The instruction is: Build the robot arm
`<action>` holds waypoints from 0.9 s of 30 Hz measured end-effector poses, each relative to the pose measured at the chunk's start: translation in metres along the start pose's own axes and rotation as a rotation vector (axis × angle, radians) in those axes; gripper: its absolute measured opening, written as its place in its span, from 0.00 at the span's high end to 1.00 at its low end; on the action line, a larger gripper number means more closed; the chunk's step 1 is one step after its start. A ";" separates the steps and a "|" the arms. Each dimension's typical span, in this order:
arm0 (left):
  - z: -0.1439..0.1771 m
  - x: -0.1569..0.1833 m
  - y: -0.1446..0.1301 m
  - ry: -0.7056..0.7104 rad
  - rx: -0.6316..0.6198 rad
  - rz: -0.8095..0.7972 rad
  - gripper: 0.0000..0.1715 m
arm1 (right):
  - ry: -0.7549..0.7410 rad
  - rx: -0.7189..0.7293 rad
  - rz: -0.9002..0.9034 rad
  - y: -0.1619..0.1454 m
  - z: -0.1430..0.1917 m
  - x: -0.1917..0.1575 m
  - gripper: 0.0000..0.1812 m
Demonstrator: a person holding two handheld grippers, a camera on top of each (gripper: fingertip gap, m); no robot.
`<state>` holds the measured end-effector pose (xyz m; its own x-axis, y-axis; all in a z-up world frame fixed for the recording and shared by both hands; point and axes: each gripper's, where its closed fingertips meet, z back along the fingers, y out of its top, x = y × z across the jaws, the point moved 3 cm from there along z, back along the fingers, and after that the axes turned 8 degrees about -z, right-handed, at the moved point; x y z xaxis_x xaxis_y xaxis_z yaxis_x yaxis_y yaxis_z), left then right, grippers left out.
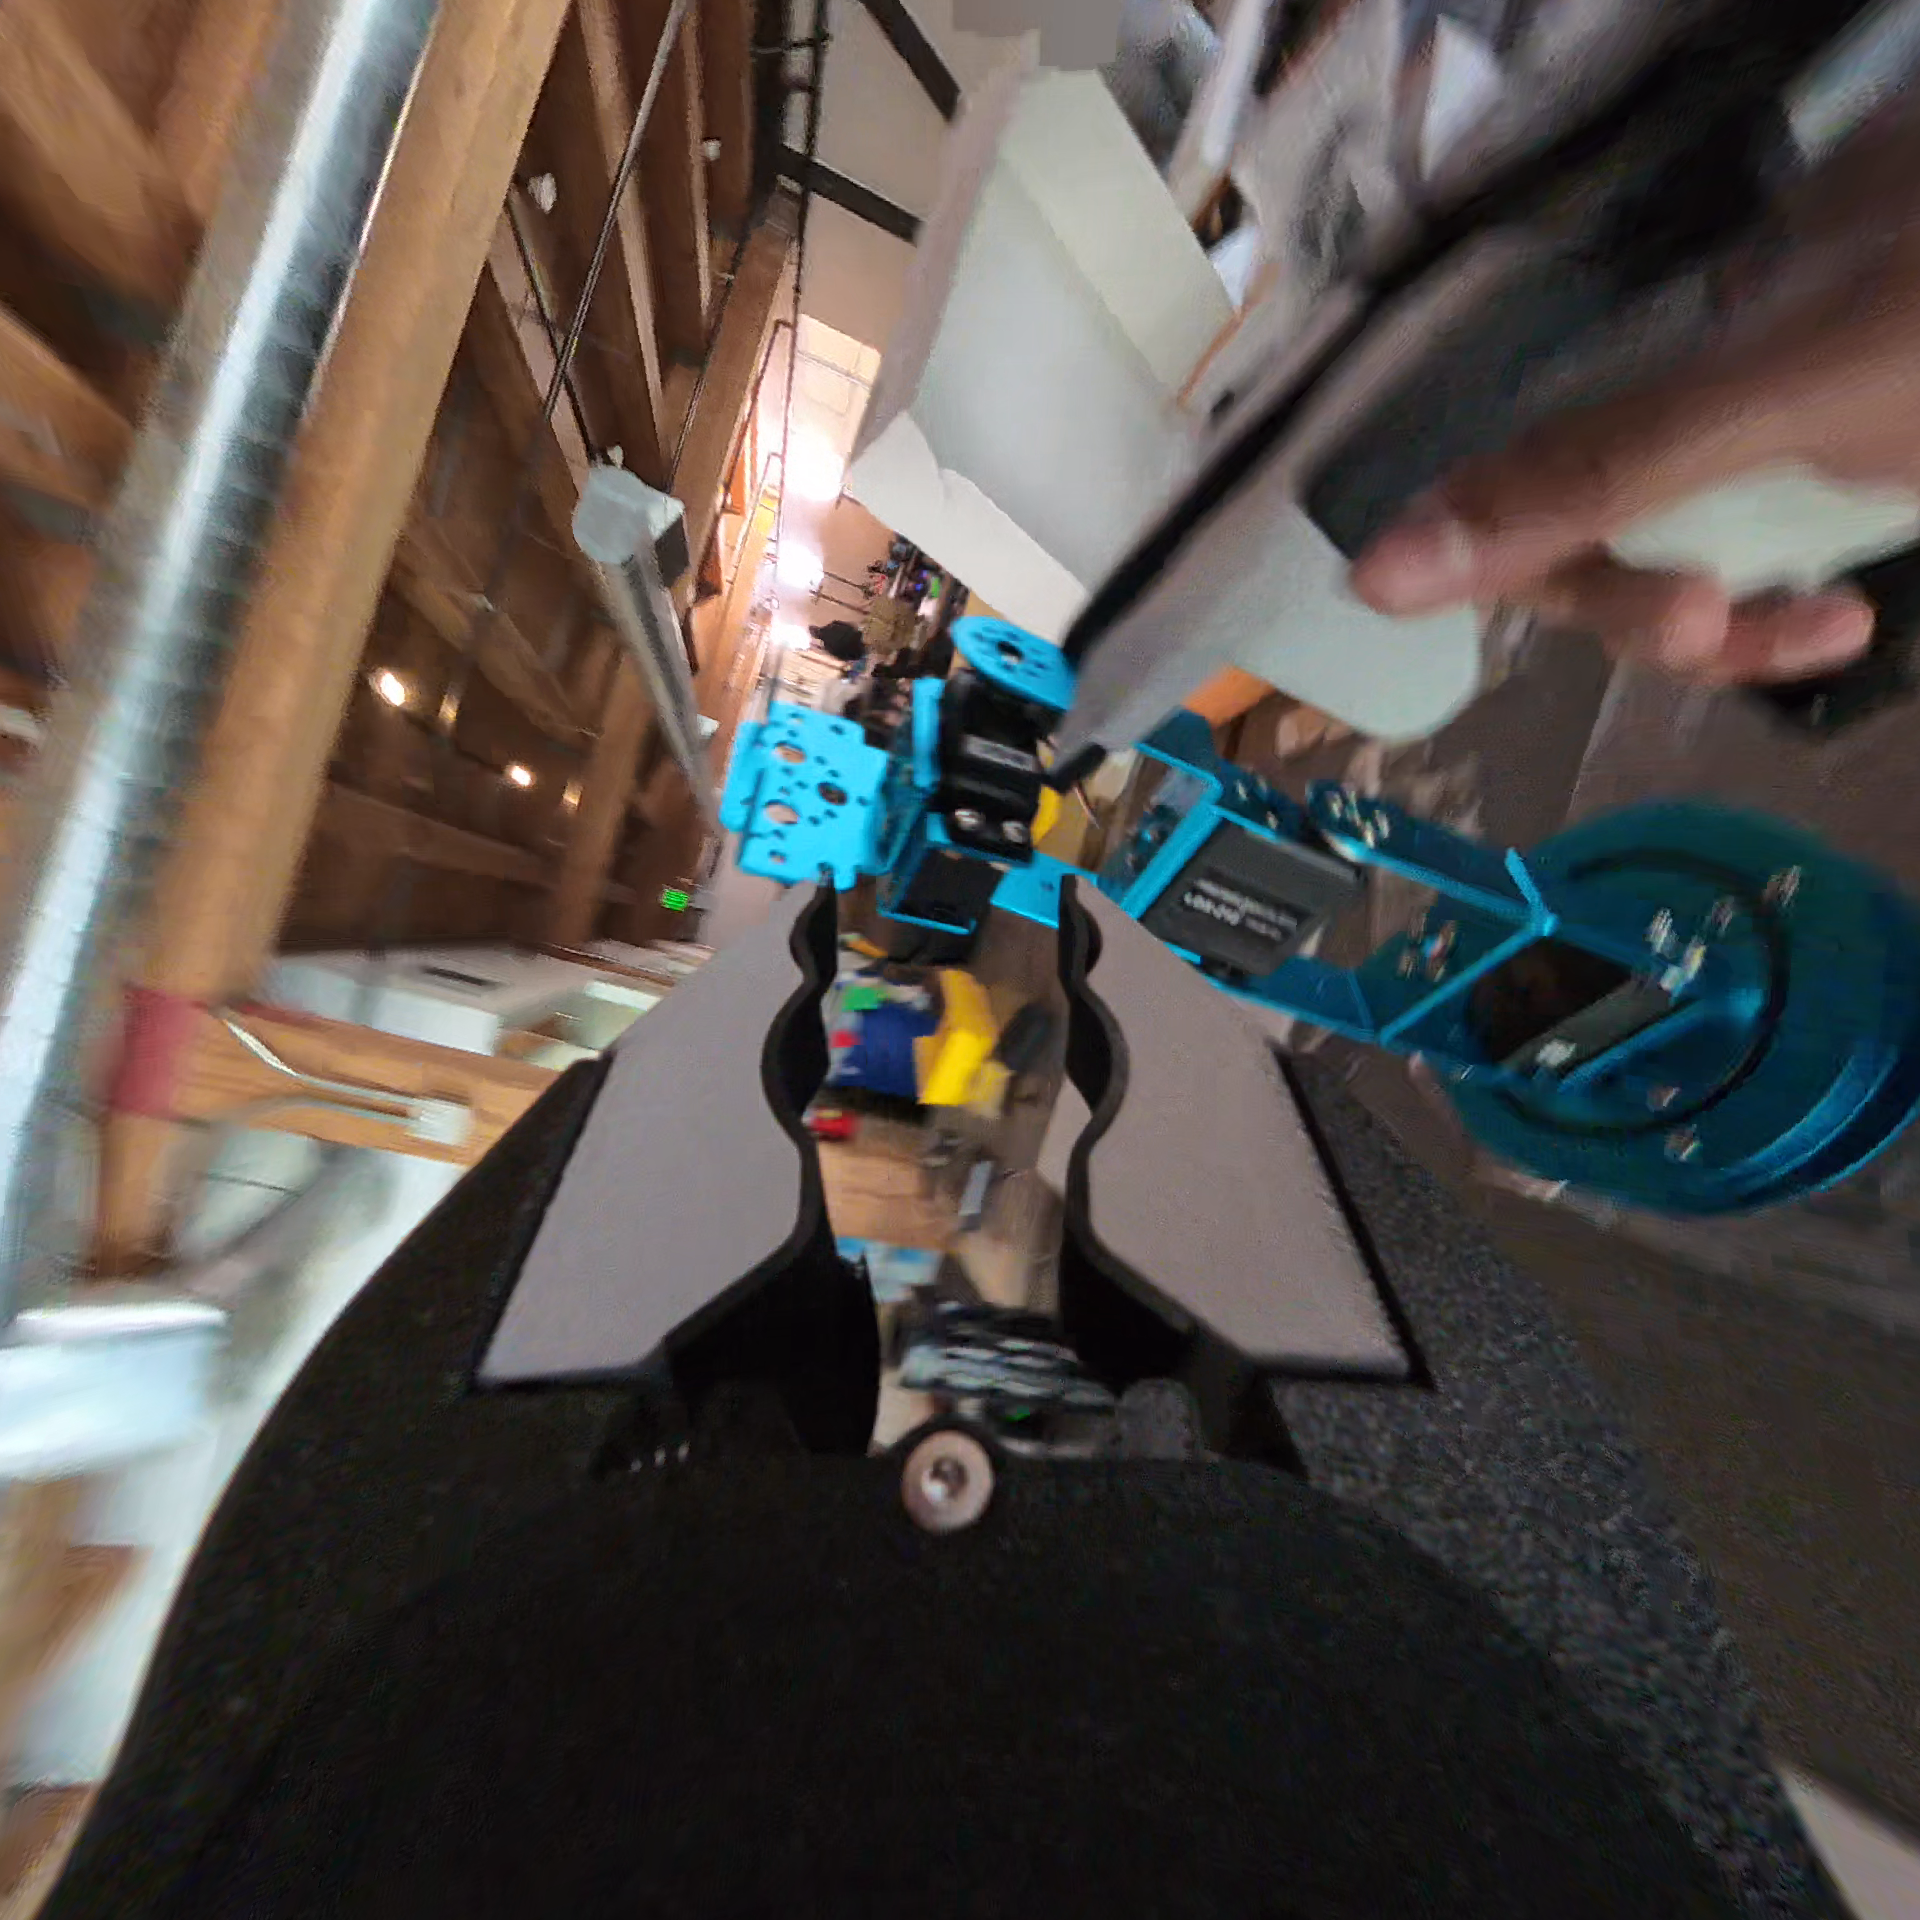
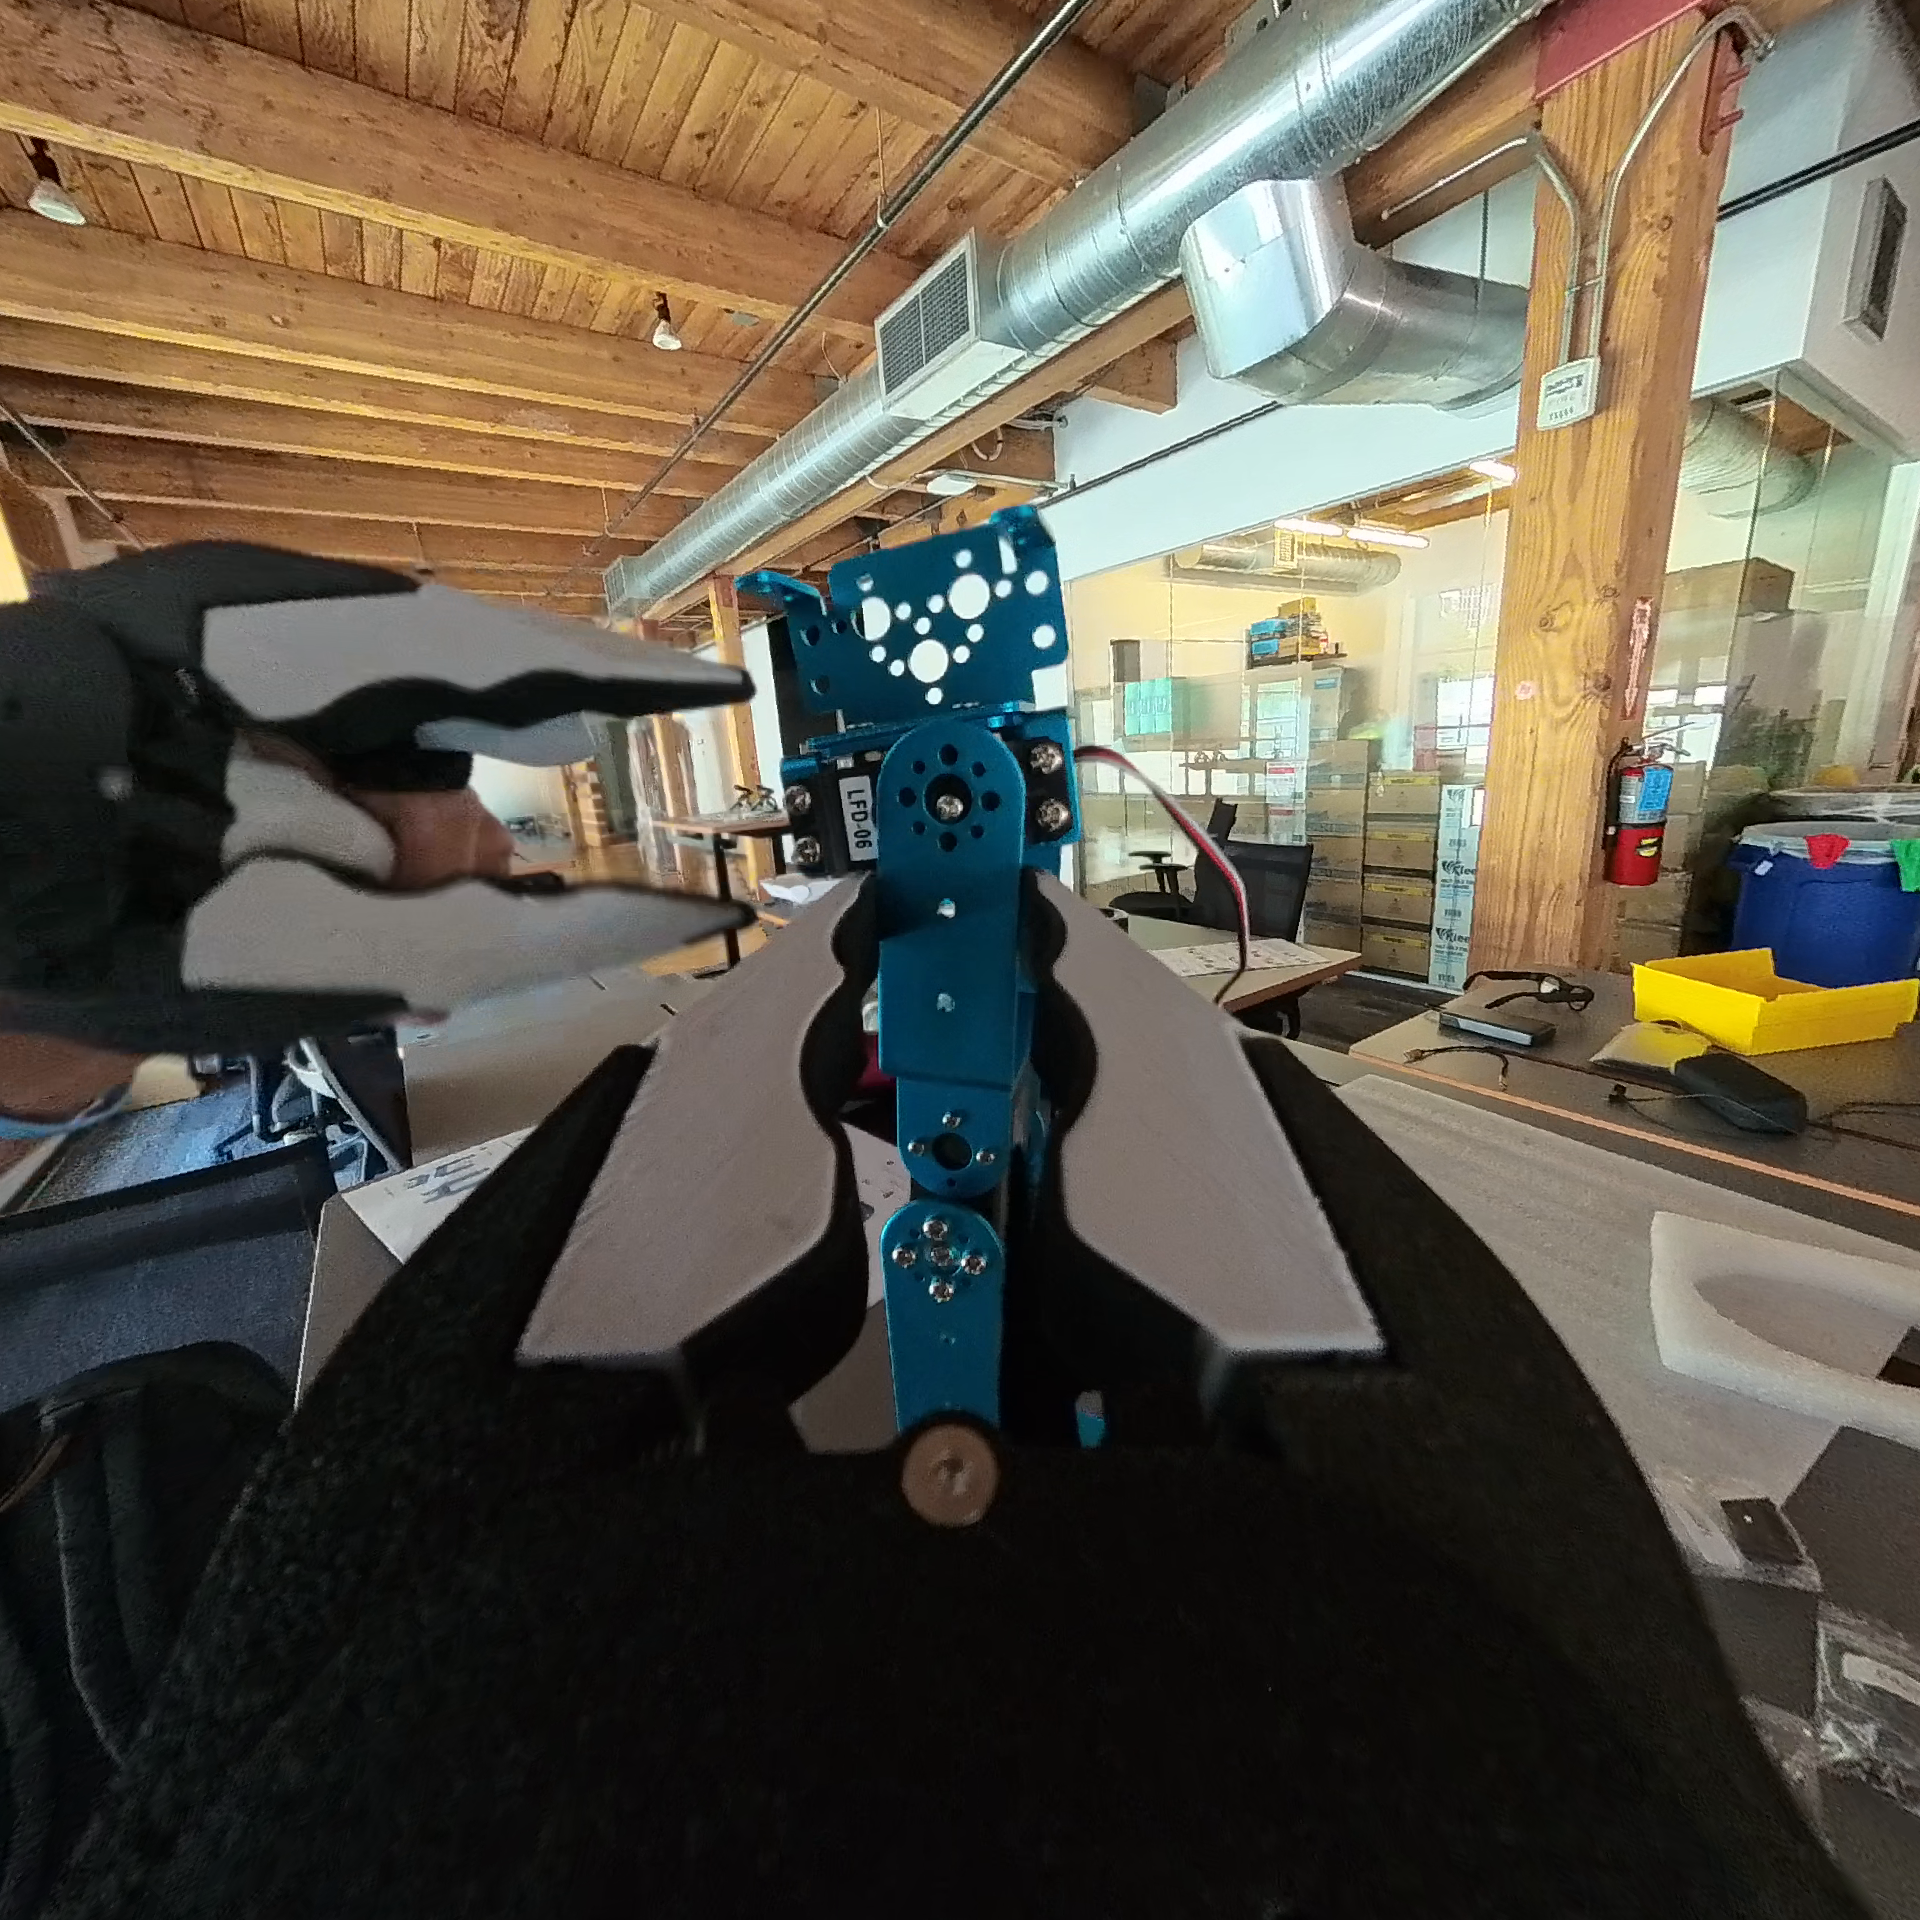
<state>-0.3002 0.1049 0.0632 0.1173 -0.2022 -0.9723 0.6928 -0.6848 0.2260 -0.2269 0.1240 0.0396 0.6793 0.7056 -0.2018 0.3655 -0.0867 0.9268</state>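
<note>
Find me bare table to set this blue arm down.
Bare: grey tabletop between right gripper, shut on blue arm, and white foam block. Crowded: far desk with yellow tray, cables, black device.

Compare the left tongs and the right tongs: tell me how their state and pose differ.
The right tongs are shut on the blue metal arm; the left tongs are open and hold nothing. In the right wrist view the right tongs point level and forward, while the left tongs come in sideways from the left, tips near the blue metal arm's top bracket without touching. Both have grey fingers with wavy black inner edges.
</note>
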 end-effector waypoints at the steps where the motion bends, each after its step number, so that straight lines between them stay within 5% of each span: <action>1: -0.002 0.004 0.000 0.021 -0.024 -0.108 0.74 | 0.001 0.004 -0.002 0.000 0.000 0.000 0.86; 5: -0.022 0.012 -0.003 0.072 -0.078 -0.366 0.66 | 0.009 0.012 -0.002 0.000 0.000 -0.001 0.86; 8: -0.032 0.010 -0.010 0.074 -0.087 -0.430 0.72 | 0.011 0.010 -0.005 0.000 0.000 0.000 0.86; 11: -0.032 0.002 -0.006 0.065 -0.062 -0.425 0.83 | 0.017 0.003 -0.003 0.000 0.000 0.000 0.86; 27: -0.033 -0.004 -0.004 0.053 -0.039 -0.321 0.84 | 0.027 0.020 -0.045 -0.001 -0.001 0.000 0.86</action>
<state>-0.2802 0.1319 0.0646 -0.0754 0.0575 -0.9955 0.7270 -0.6801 -0.0943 -0.2273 0.1247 0.0389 0.6442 0.7280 -0.2344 0.4083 -0.0682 0.9103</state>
